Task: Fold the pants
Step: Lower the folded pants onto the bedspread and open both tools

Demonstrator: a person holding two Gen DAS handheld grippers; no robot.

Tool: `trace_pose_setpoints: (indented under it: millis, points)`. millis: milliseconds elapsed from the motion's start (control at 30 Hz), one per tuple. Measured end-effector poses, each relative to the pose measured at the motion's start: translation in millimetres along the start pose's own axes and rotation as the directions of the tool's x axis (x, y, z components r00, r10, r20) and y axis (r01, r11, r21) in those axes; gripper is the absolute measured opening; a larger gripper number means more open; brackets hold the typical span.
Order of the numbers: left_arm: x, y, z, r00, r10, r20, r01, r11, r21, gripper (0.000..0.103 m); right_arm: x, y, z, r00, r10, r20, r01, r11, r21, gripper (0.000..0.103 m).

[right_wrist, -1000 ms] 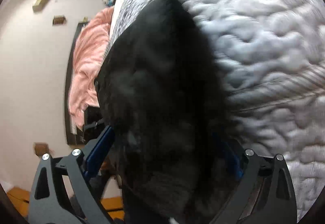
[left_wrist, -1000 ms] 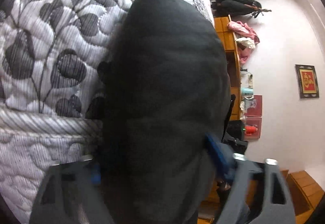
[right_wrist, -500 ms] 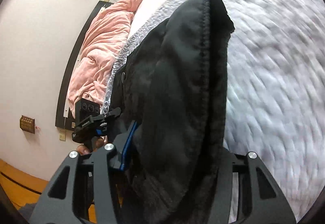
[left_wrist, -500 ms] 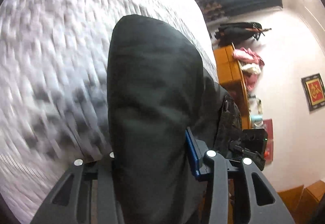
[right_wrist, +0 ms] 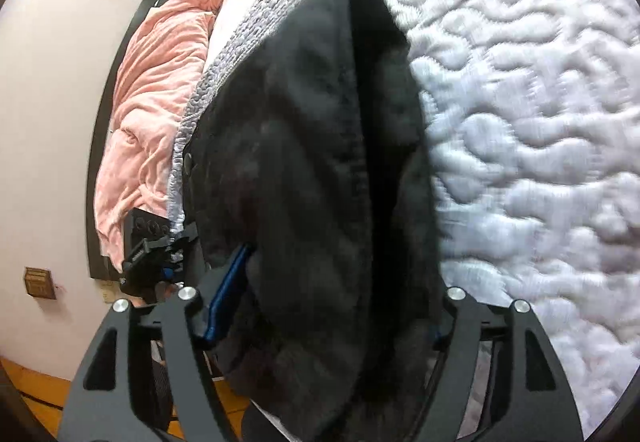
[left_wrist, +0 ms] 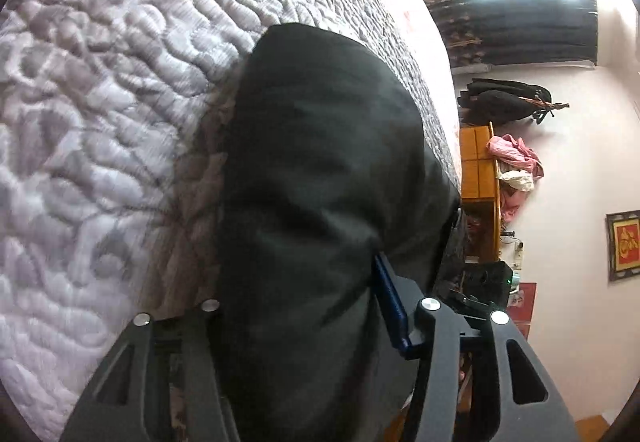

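Observation:
The black pants [left_wrist: 320, 181] fill the middle of both views, bunched between the fingers and draped forward over the quilted grey-white bedspread [left_wrist: 100, 121]. My left gripper [left_wrist: 296, 306] is shut on the pants fabric. My right gripper [right_wrist: 336, 306] is shut on the pants [right_wrist: 320, 161] too, near a hemmed edge and a button. Both sets of fingertips are buried in cloth. The other gripper [right_wrist: 152, 258] shows at the left of the right wrist view.
The bedspread [right_wrist: 520, 121] covers the bed. A pink blanket [right_wrist: 152, 101] lies by the dark headboard. A wooden shelf [left_wrist: 480, 181] with pink clothes, a dark curtain [left_wrist: 520, 29] and a framed picture [left_wrist: 624, 246] stand by the wall.
Both grippers have carried the pants across the bed, still gripping. The view swung from the leaf-patterned quilt edge to its plain quilted part, and the pants now hang lower over the bedspread.

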State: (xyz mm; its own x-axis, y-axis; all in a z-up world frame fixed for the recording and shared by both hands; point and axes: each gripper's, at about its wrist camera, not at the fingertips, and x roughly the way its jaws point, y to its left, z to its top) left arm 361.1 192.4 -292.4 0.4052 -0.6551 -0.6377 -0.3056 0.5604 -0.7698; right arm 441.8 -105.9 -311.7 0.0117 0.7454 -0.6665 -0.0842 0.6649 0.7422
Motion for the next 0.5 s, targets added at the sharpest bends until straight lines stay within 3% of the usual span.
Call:
trace_pose_setpoints:
  millis: [100,167,267,367,433,500]
  points:
    - [-41,-2,-2,0.992,0.098,0.081,-0.100,0.995,0.018,0.056,-36,4,-1,0.995,-0.060,0.078,0.062,0.998,-0.024,0.073]
    - [-65,-16,-2,0.979,0.122,0.165,-0.130,0.991,0.043,0.060,-70,13,3,0.977,-0.125,0.176,0.136,0.989,-0.055,0.073]
    - [-81,-48,9,0.952,0.146,0.271,-0.179,0.979,0.101,0.068,-94,40,11,0.963,-0.087,0.256,0.120,0.986,-0.118,0.073]
    - [-66,-64,27,0.948,0.184,0.261,-0.236,0.955,0.183,0.069,-75,69,24,0.972,-0.047,0.229,0.087,0.982,-0.170,0.073]
    - [-39,-78,37,0.932,0.257,0.254,-0.310,0.931,0.193,0.068,-50,73,35,0.983,-0.029,0.183,0.059,0.985,-0.160,0.071]
    - [-19,-70,45,0.928,0.303,0.216,-0.342,0.923,0.175,0.065,-32,66,46,0.987,-0.036,0.159,0.056,0.991,-0.121,0.070]
